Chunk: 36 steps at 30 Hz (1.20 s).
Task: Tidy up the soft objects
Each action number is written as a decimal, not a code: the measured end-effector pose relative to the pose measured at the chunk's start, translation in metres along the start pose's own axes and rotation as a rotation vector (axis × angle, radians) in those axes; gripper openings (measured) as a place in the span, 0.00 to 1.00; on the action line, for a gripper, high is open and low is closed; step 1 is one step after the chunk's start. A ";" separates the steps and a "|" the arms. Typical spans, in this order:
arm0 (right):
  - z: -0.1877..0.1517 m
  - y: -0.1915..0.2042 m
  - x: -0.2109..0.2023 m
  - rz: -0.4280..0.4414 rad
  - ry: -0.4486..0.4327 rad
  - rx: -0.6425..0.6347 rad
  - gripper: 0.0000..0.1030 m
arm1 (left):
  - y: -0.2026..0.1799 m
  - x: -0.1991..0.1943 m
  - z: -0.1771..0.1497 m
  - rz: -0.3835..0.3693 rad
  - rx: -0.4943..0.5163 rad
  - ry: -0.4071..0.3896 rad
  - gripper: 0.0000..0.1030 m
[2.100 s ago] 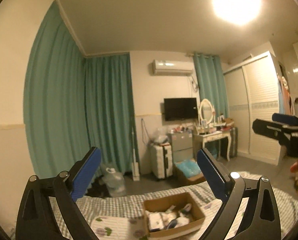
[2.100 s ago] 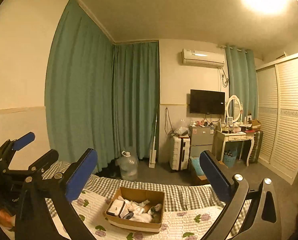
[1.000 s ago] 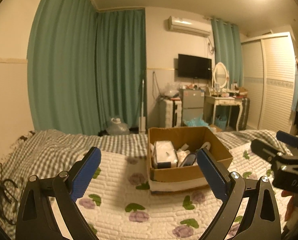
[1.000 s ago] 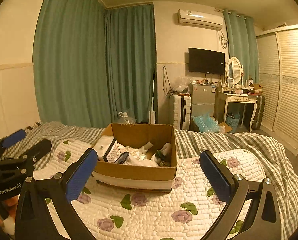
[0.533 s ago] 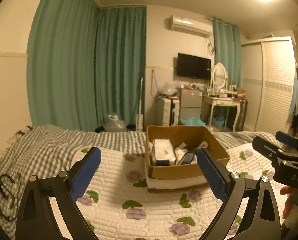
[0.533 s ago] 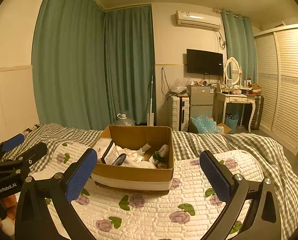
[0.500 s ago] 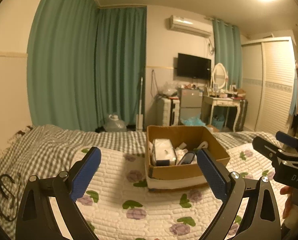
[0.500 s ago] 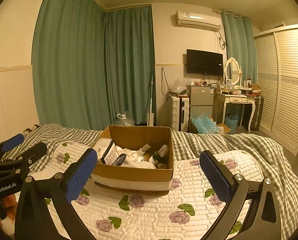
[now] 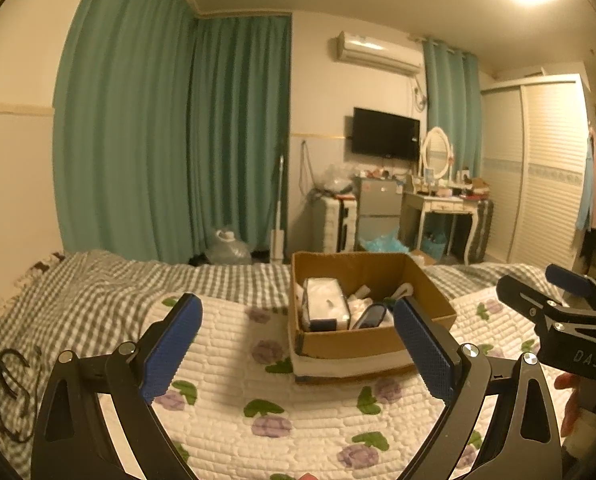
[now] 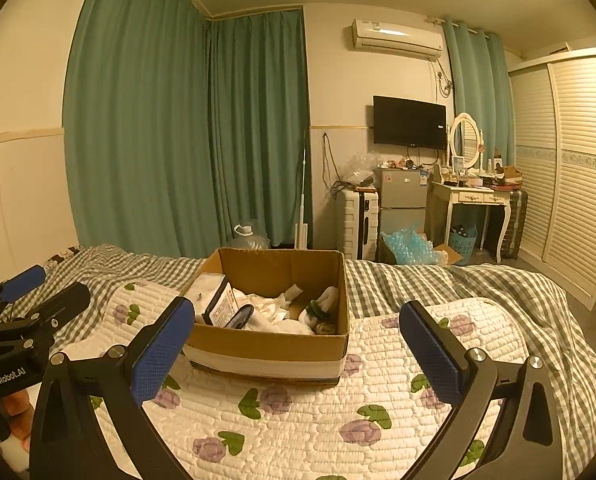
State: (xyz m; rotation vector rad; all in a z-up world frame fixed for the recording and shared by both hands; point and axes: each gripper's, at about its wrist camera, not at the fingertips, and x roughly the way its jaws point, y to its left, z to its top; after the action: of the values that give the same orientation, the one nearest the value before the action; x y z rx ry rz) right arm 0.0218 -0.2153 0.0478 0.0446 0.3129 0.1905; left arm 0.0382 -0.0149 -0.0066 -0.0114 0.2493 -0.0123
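Note:
An open cardboard box (image 9: 372, 340) stands on the bed on a white floral quilt (image 9: 258, 392); it also shows in the right wrist view (image 10: 274, 348). It holds a white tissue pack (image 9: 324, 304), white cloths (image 10: 270, 306), a dark case (image 9: 372, 316) and rolled socks (image 10: 322, 304). My left gripper (image 9: 298, 346) is open and empty, above the quilt in front of the box. My right gripper (image 10: 298, 350) is open and empty, also in front of the box, to the right of the left one.
A grey checked blanket (image 10: 478, 284) covers the bed around the quilt. A black cable (image 9: 6, 384) lies at the bed's left edge. Beyond the bed are green curtains (image 9: 170, 140), a water jug (image 9: 228, 246), a suitcase (image 10: 358, 222), a small fridge (image 10: 404, 196) and a dressing table (image 10: 476, 200).
Both views have tilted down from the ceiling and far wall to the bed, and the box has come closer. In the last half second little has moved. Both grippers stay open.

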 end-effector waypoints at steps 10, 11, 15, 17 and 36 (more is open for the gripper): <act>0.000 0.002 0.001 0.000 0.004 0.002 1.00 | -0.002 0.001 -0.002 -0.015 0.006 0.013 0.95; 0.000 0.002 0.001 -0.001 0.003 -0.002 1.00 | -0.004 0.000 -0.001 -0.012 0.010 0.010 0.95; -0.001 0.003 0.002 -0.004 0.008 -0.001 1.00 | -0.005 -0.002 -0.001 -0.006 0.018 0.004 0.95; -0.002 0.002 0.003 -0.005 0.012 0.001 1.00 | -0.005 -0.003 -0.001 -0.002 0.016 0.002 0.95; -0.005 0.004 0.005 -0.007 0.019 -0.007 1.00 | -0.002 -0.008 -0.001 0.009 0.005 -0.006 0.95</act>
State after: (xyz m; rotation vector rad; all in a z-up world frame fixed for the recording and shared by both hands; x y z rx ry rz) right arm 0.0247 -0.2101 0.0418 0.0352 0.3318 0.1851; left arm 0.0303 -0.0172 -0.0060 -0.0052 0.2432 -0.0034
